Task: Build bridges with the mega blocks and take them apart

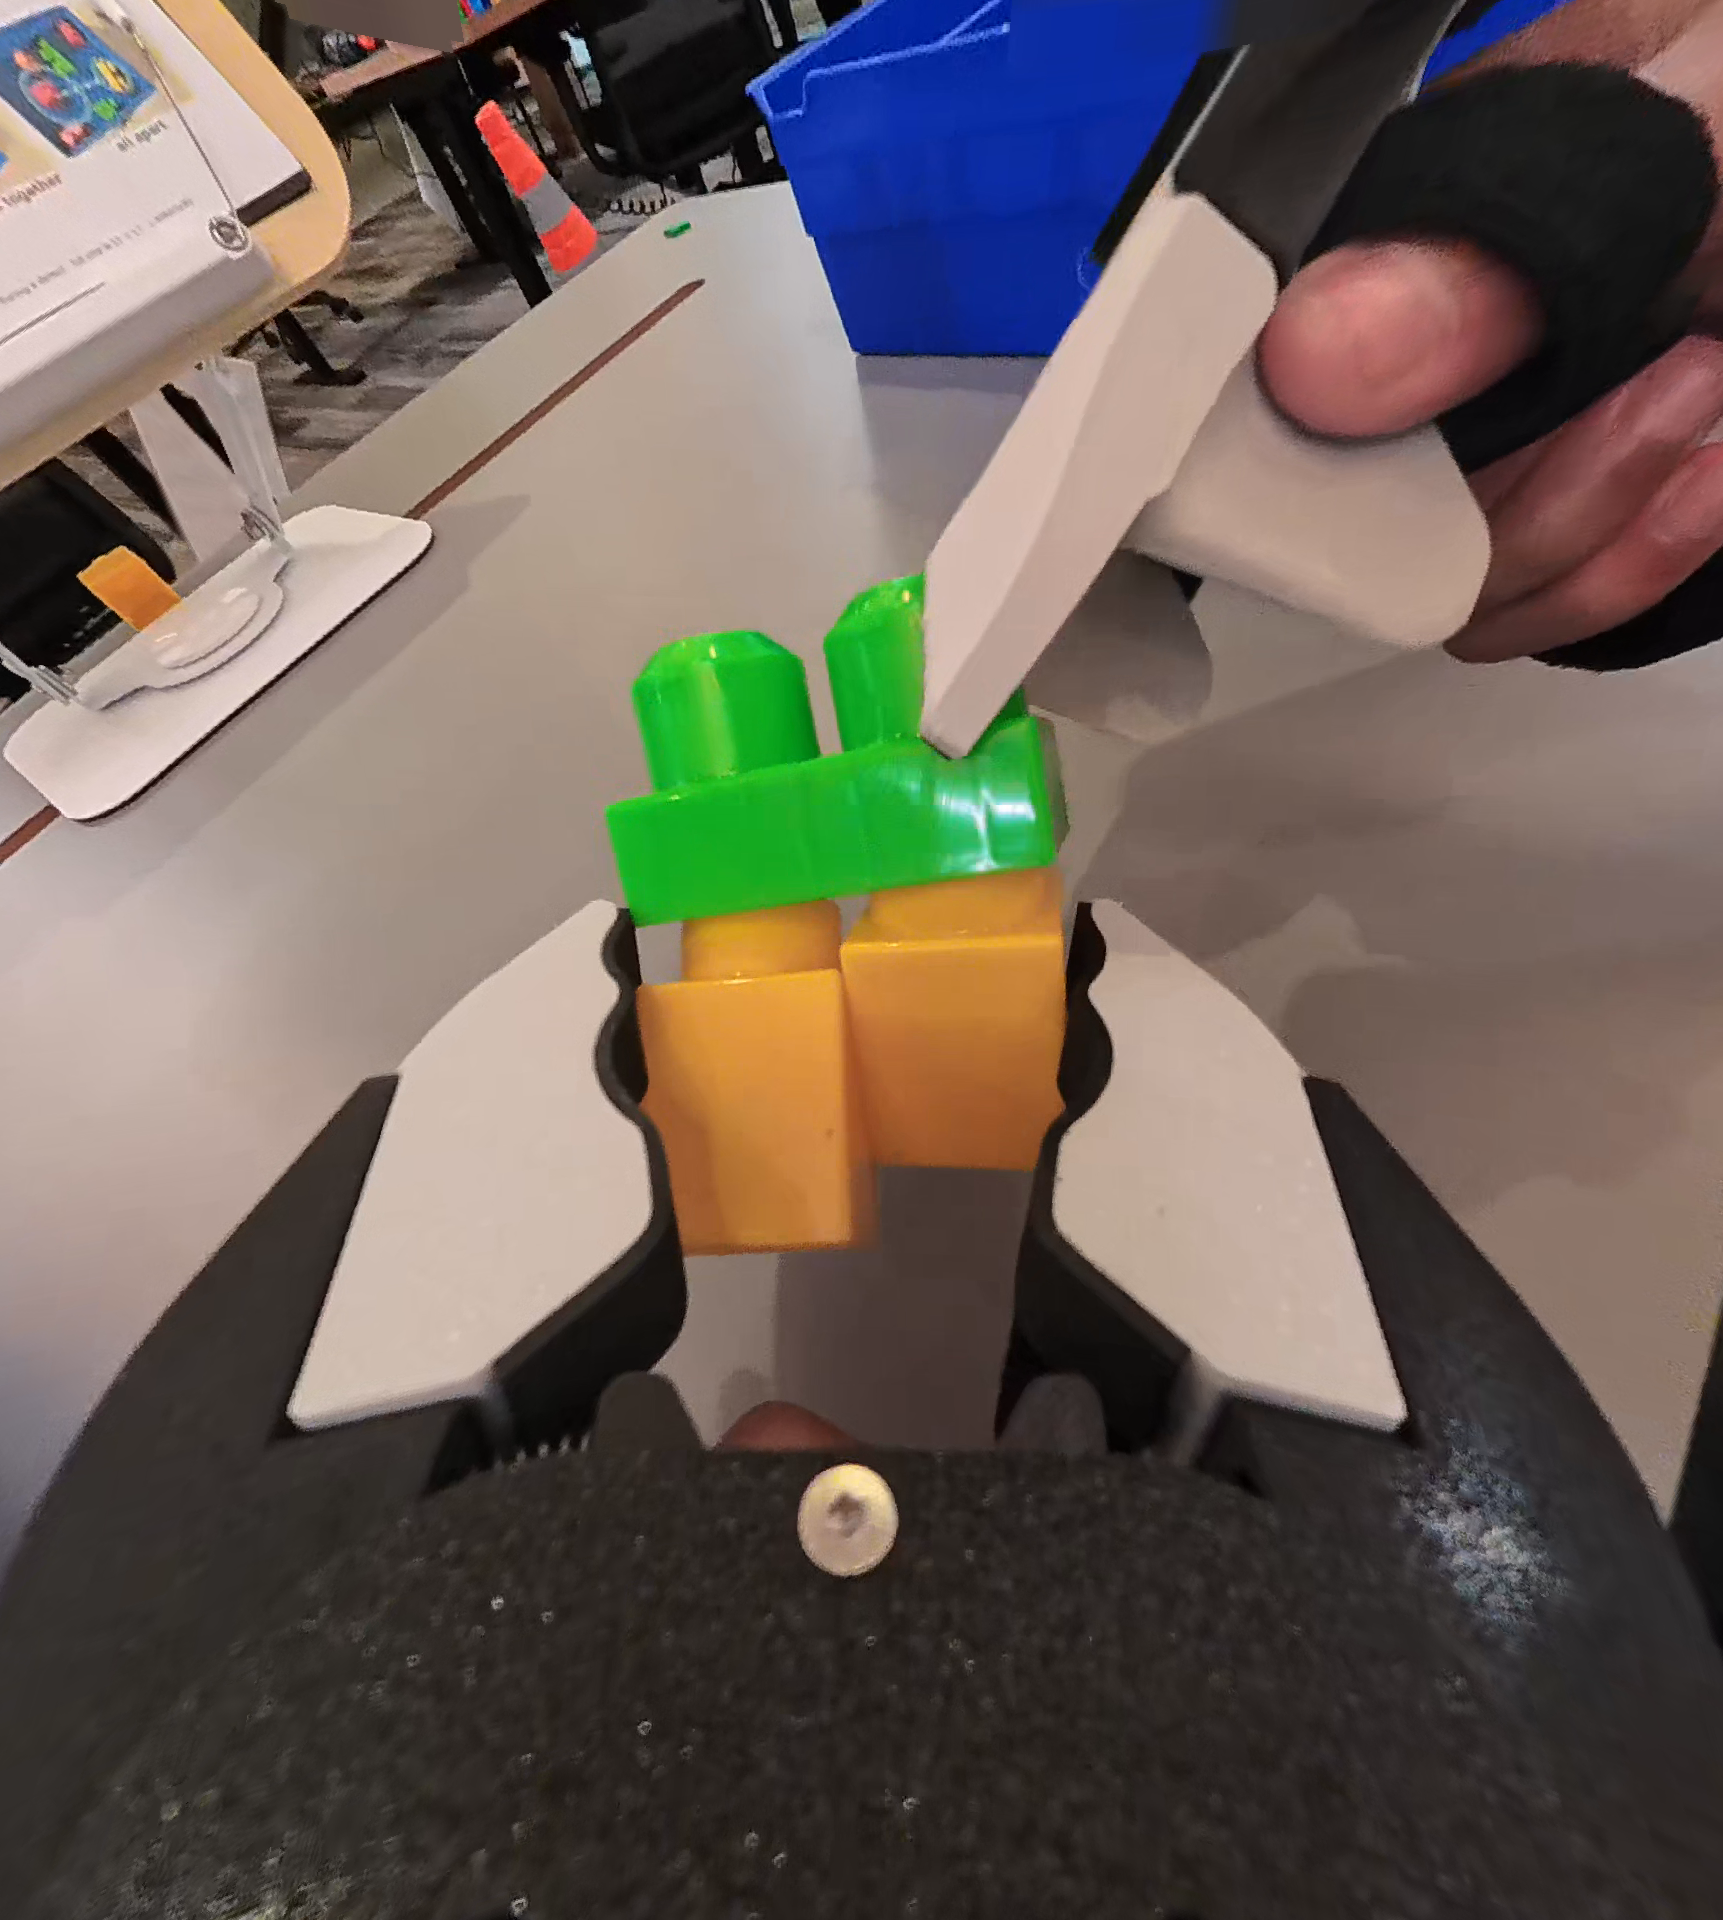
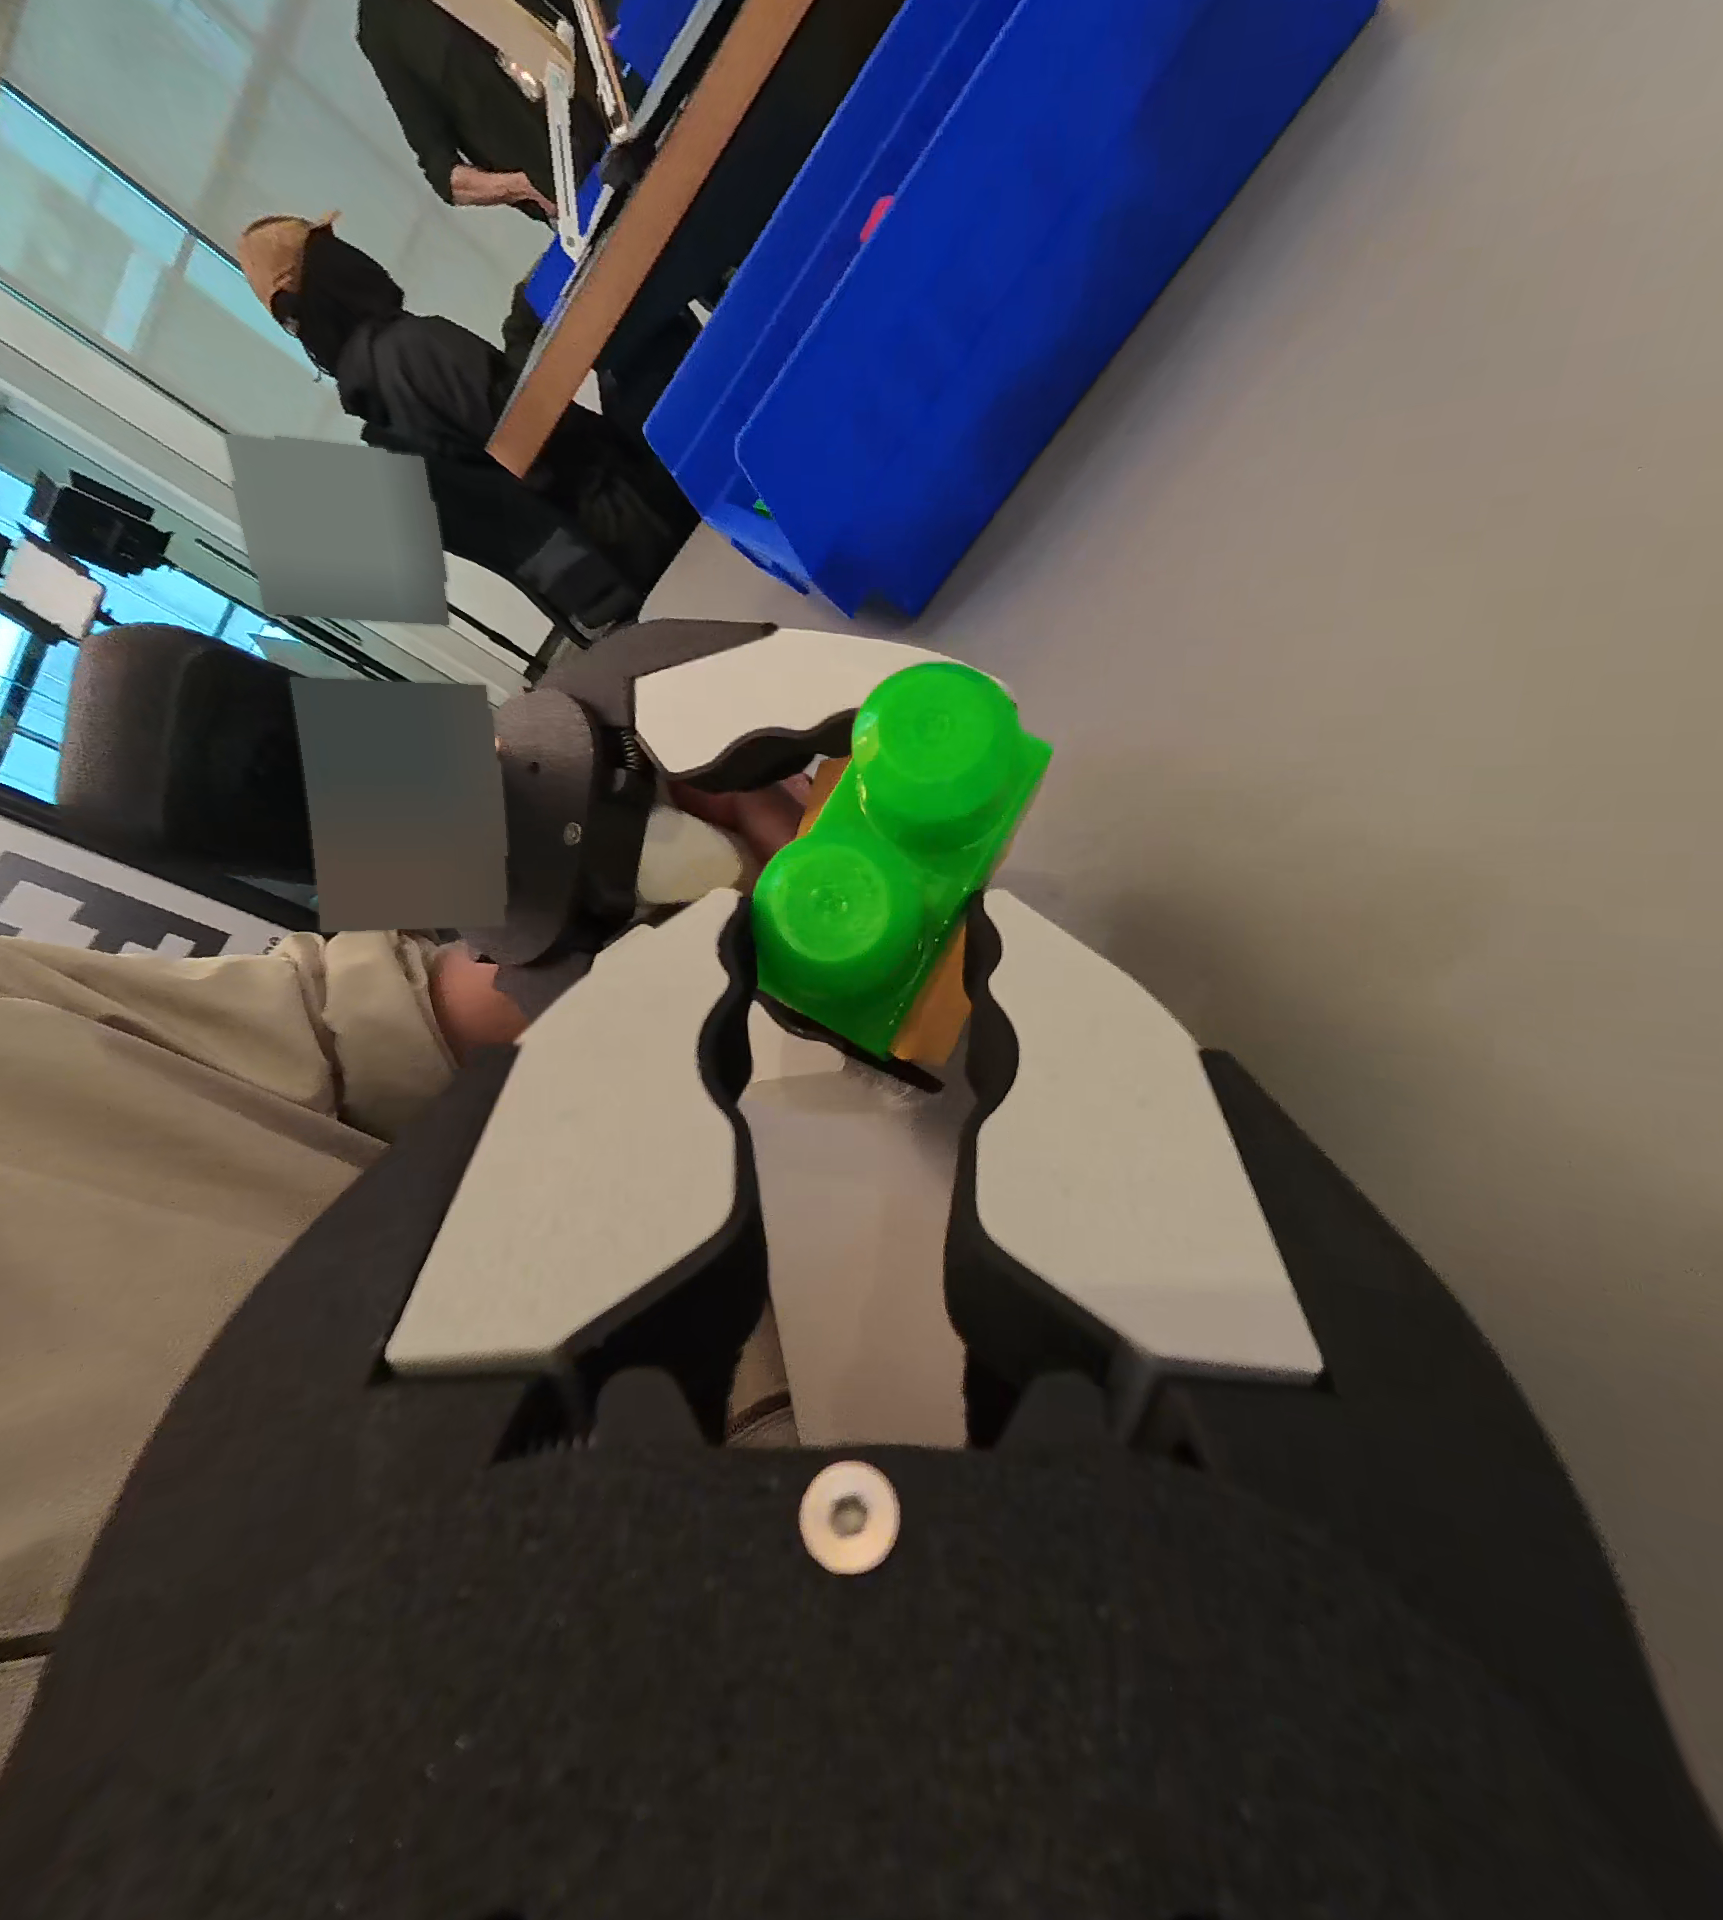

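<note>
Table (image 1: 317,935) first: grey and bare beneath the work, with a blue bin (image 1: 950,208) at its far edge (I judge it is where loose blocks go) and a stand holding a picture sheet (image 1: 57,208) off to my left. Above the tabletop I hold the little bridge in the air, so neither end drags while I work it.

My left gripper (image 1: 852,1049) is pressed together on the two yellow blocks (image 1: 763,1101), one finger against each outer side, which keeps both legs steady as a base. The green block (image 1: 836,831) spans their tops, tilted, with a gap showing over the left yellow stud, so it looks partly lifted.

My right gripper (image 2: 862,971) comes in from above and to the right, angled steeply down, its fingers pinching the green block's sides. A hand (image 1: 1563,343) in a black fingerless glove grips that tool.
</note>
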`<state>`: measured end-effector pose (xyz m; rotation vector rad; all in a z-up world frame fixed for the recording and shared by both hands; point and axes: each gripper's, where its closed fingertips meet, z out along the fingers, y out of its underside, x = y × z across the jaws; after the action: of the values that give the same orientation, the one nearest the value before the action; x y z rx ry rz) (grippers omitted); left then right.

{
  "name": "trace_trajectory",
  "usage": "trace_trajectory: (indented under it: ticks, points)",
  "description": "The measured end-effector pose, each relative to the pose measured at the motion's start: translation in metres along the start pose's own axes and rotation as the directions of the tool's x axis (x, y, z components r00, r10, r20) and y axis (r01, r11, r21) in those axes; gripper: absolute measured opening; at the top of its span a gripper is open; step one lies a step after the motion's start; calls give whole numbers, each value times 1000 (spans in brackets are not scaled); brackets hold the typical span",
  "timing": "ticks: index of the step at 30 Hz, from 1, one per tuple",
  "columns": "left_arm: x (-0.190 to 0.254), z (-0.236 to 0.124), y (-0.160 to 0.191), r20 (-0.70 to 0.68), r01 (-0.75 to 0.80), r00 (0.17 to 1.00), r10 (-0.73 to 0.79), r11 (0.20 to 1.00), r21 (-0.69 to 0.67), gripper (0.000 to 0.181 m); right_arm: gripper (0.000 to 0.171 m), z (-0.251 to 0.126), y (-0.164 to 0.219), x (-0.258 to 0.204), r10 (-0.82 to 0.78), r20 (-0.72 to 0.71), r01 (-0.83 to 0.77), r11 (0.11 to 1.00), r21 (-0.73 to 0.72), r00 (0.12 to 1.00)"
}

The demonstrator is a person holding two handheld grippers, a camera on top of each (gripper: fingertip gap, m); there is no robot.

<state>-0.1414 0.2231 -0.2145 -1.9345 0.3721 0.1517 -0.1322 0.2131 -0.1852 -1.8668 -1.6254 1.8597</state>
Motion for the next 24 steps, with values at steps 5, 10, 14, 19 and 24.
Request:
trace_trajectory:
  ticks: [5, 10, 14, 19, 24]
  points:
    - [0, 5, 6, 10, -13, 1000, 14, 999, -47, 78, 38, 1, 3, 6, 1, -26, -1, 1000, 1, 1000]
    - [1, 12, 14, 14, -23, 1000, 24, 994, -111, 77, 38, 2, 8, 14, -7, -74, 6, 1000, -8, 997]
    - [2, 18, 25, 13, -28, 999, 31, 981, -191, 77, 38, 5, 14, 22, -36, -158, 30, 999, -40, 987]
    - [2, 20, 26, 2, -19, 1000, 20, 979, -205, 77, 37, 5, 13, 23, -82, -220, 70, 996, -64, 972]
    - [1, 18, 29, -9, 15, 1000, -17, 976, -217, 77, 37, 7, 12, 23, -68, -220, 53, 996, -72, 973]
